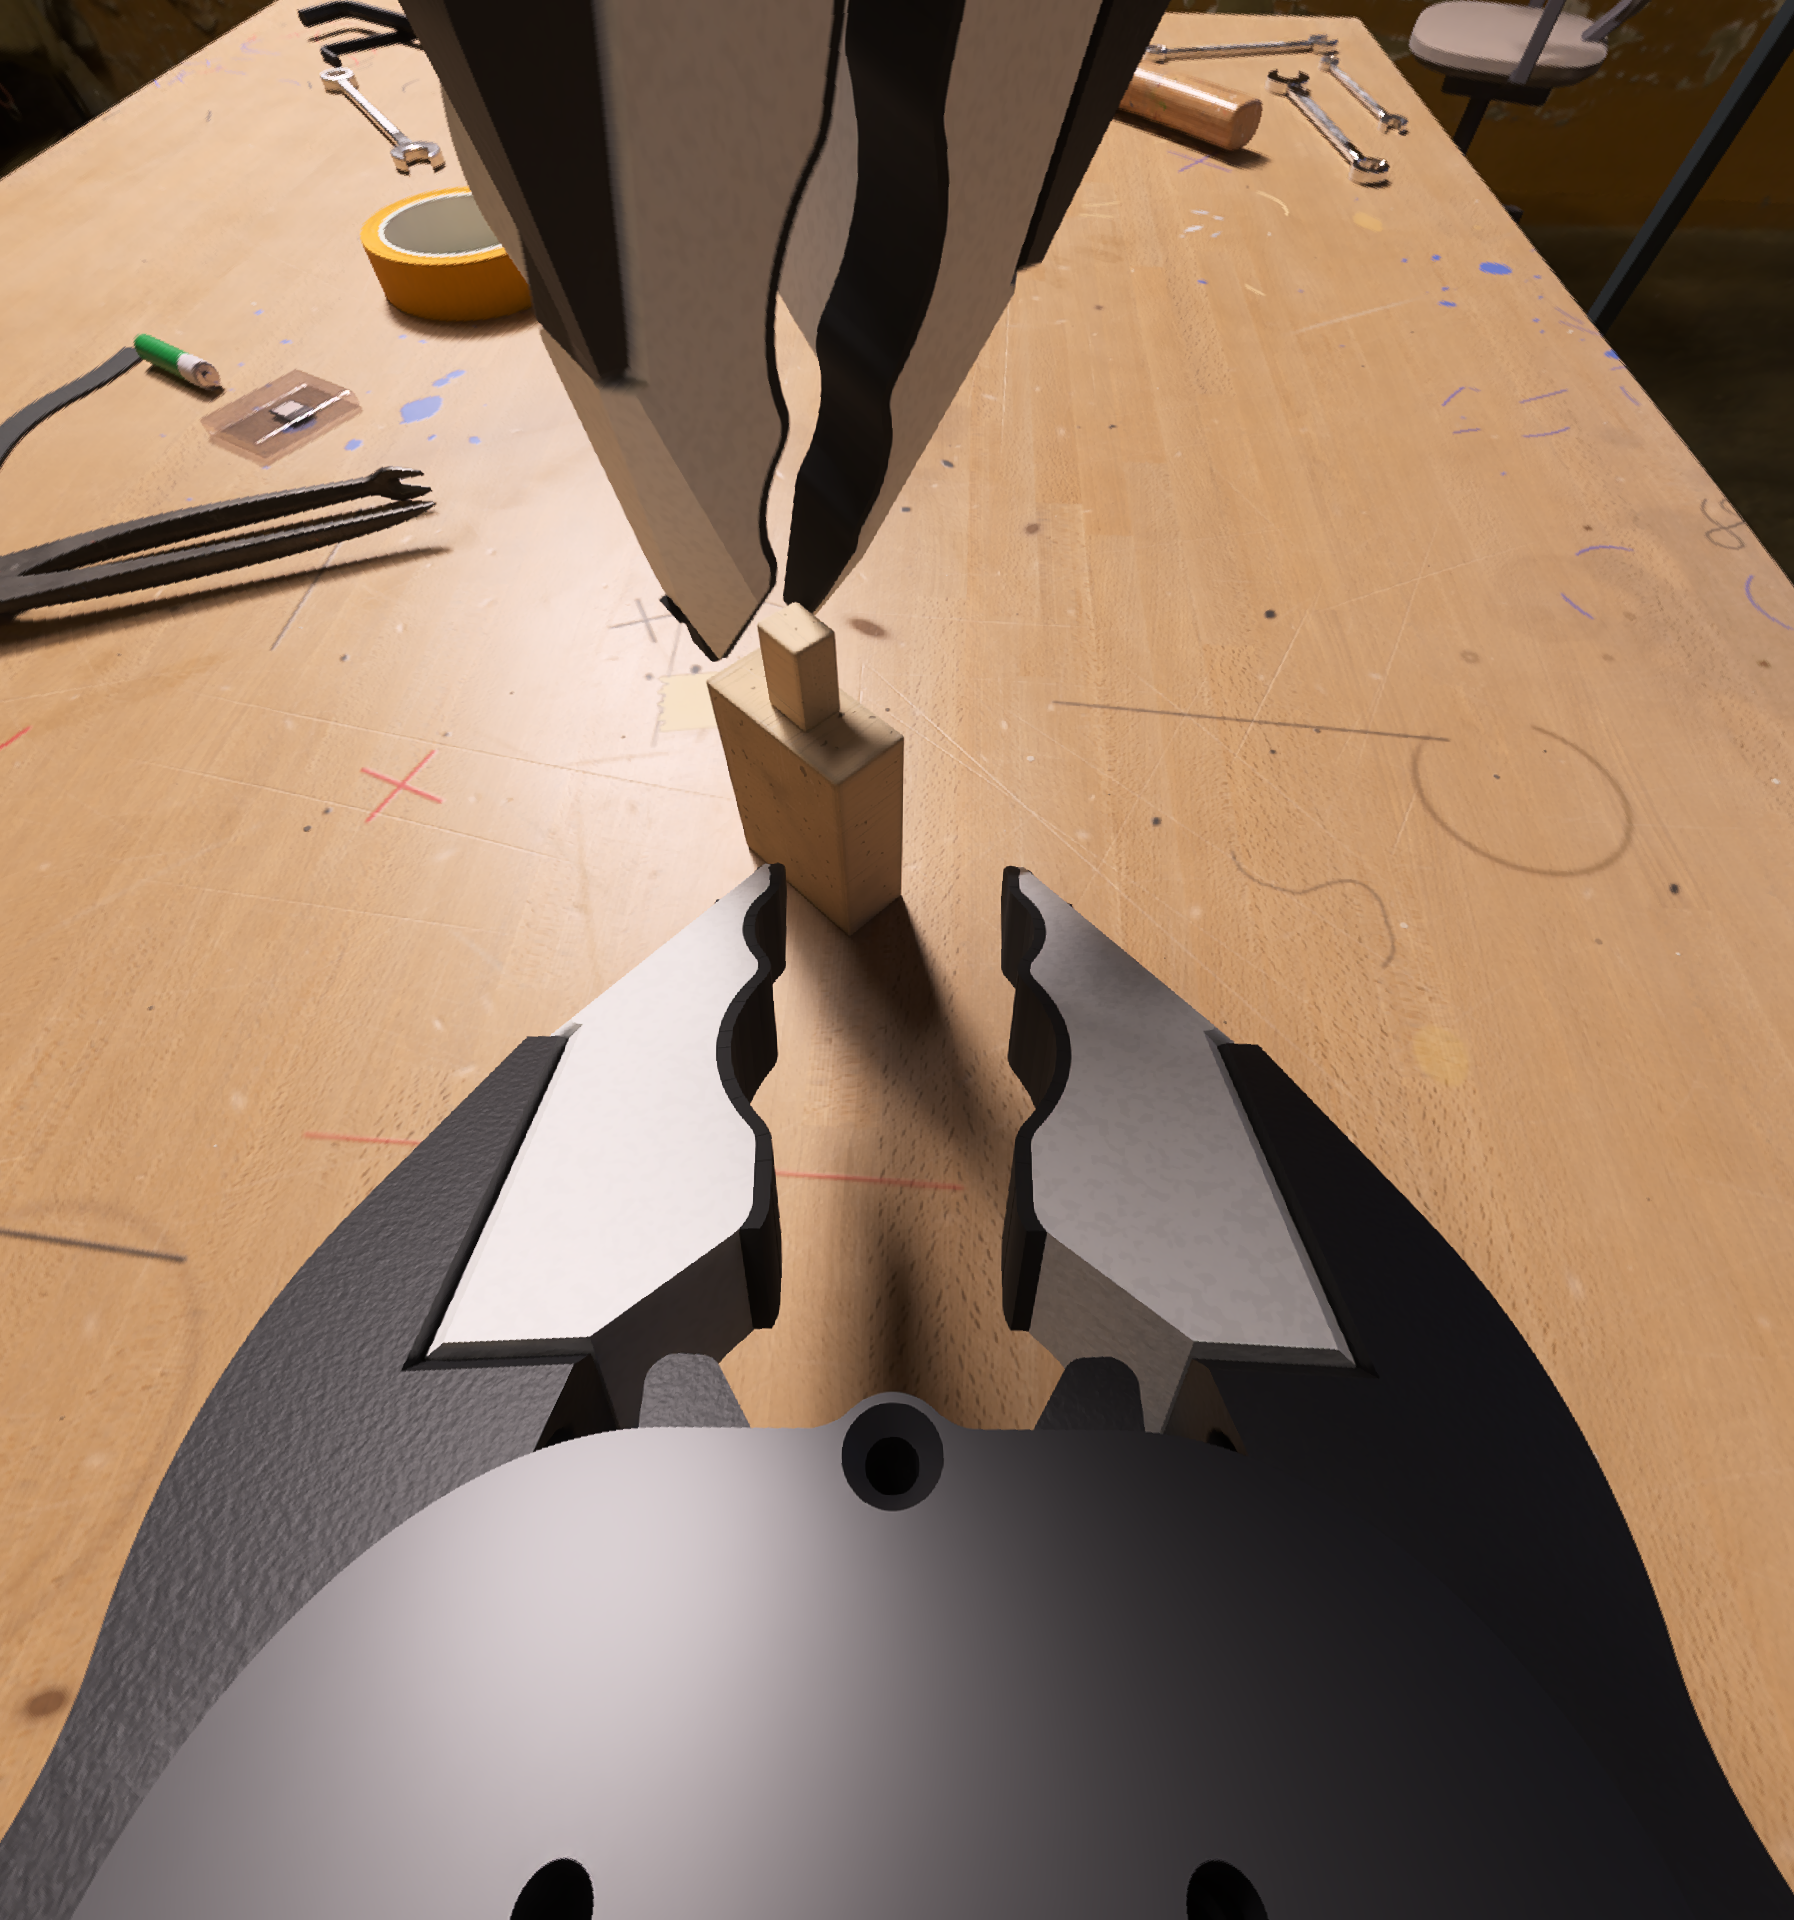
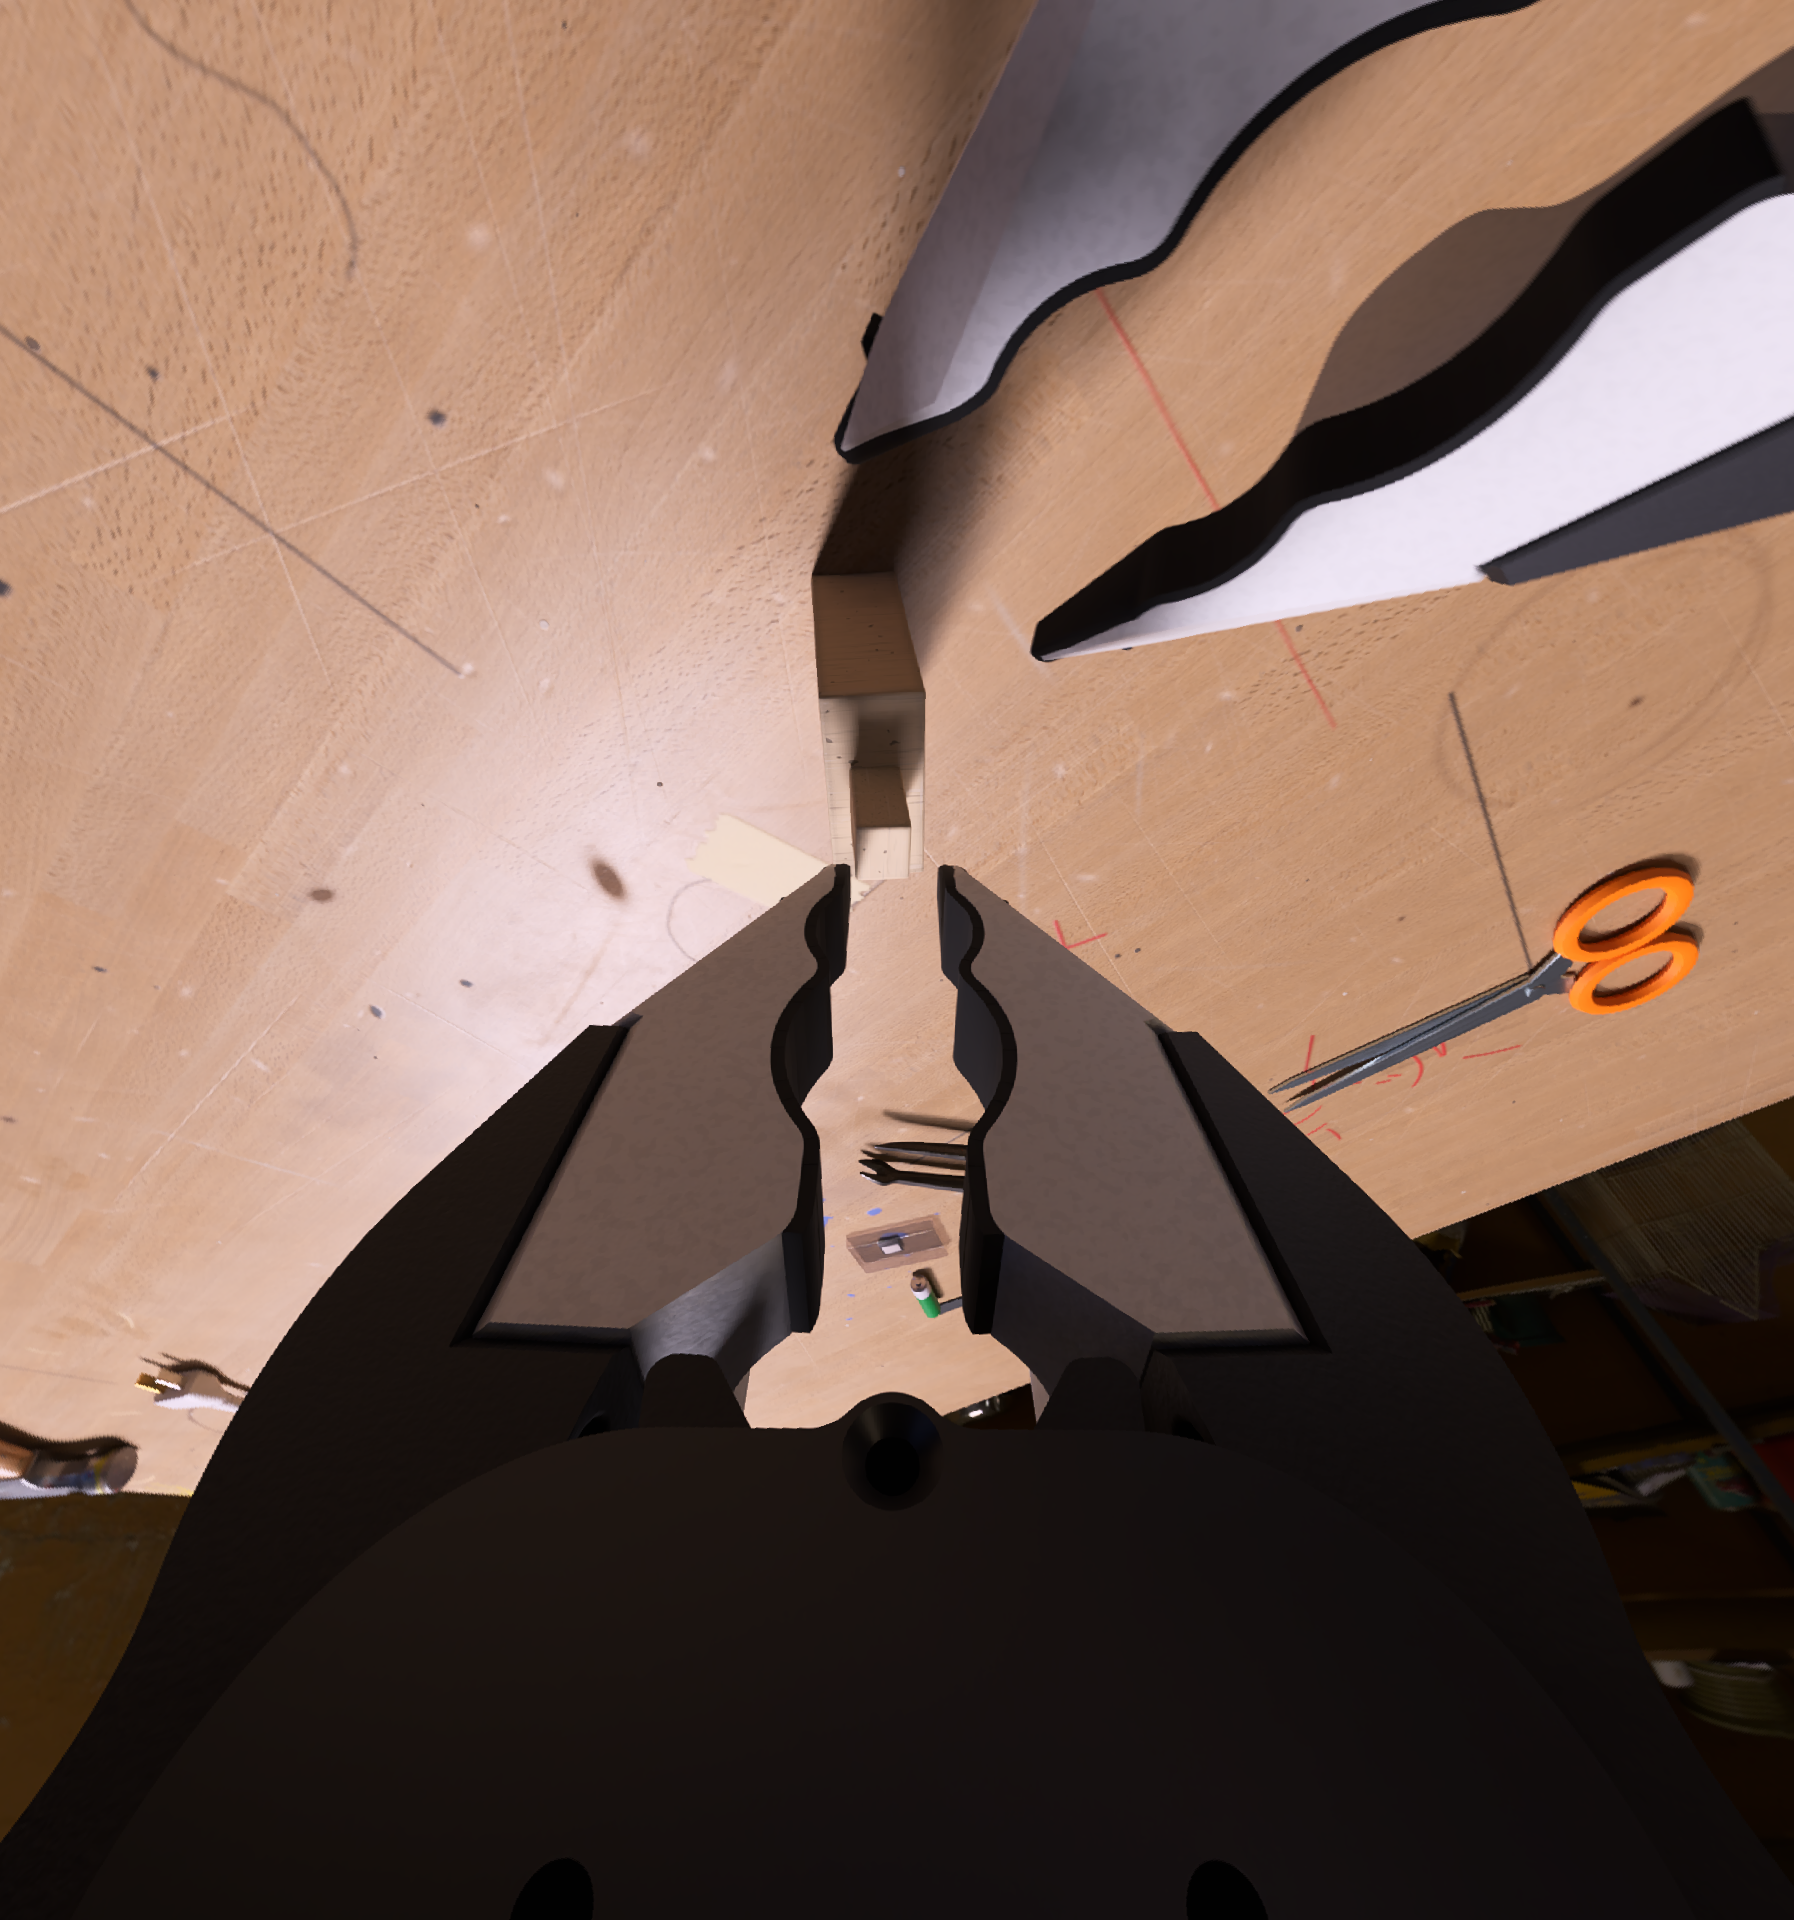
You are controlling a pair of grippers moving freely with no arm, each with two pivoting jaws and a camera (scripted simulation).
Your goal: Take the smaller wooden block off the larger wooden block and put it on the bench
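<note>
Smaller block (image 1: 798,665) just beneath right tool (image 1: 777,613)

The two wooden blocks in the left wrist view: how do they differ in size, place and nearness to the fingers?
The smaller wooden block is slim and stands on top; the larger wooden block is bulkier and stands on the bench. The right gripper has its tips just above the smaller block; the left gripper sits open near the larger block's base. Both are pale wood, upright.

Left wrist view looks low along the surface (image 1: 1236,582); right wrist view looks steeply down, close. Both share the stacked blocks (image 1: 815,790).
</note>
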